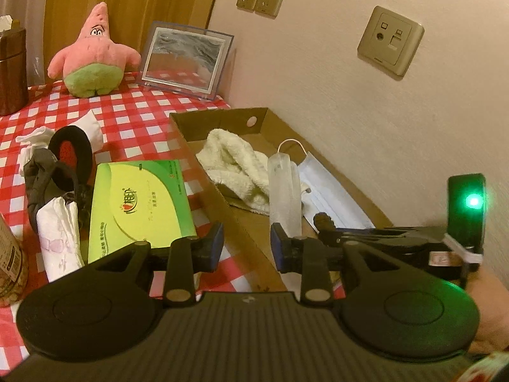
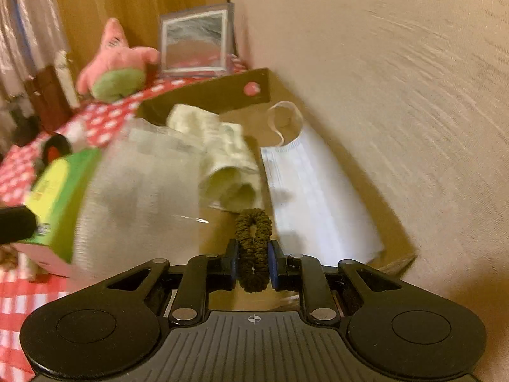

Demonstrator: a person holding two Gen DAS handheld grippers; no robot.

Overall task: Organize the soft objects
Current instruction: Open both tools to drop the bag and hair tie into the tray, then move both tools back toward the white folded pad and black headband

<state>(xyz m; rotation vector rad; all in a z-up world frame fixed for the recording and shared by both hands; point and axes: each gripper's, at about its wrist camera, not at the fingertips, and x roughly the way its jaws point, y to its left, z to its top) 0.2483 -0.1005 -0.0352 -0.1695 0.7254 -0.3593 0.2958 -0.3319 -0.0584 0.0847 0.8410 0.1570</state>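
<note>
- Left wrist cam sits low over the checkered table [image 1: 133, 111], angled down across the cardboard box [image 1: 254, 222] toward the wall.
- Right wrist cam is right over that box [image 2: 254, 89], tilted steeper, blurry.
- Both catch the pink plush [image 1: 92, 54] [image 2: 117, 63] and picture frame [image 1: 186, 59] [image 2: 195, 43].

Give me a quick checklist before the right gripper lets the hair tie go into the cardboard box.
1. Hair tie between the right gripper's pads: ok, though whether they press it, cannot tell.
2. Right gripper over the cardboard box: ok.
3. Bare box floor below it, between towel and face mask: ok.
4. Left gripper empty, jaws apart: ok.
5. Left gripper clear of the drop: cannot tell, it sits close by at the box edge.
6. Clear plastic bag out of the way: cannot tell, blurred.
</note>
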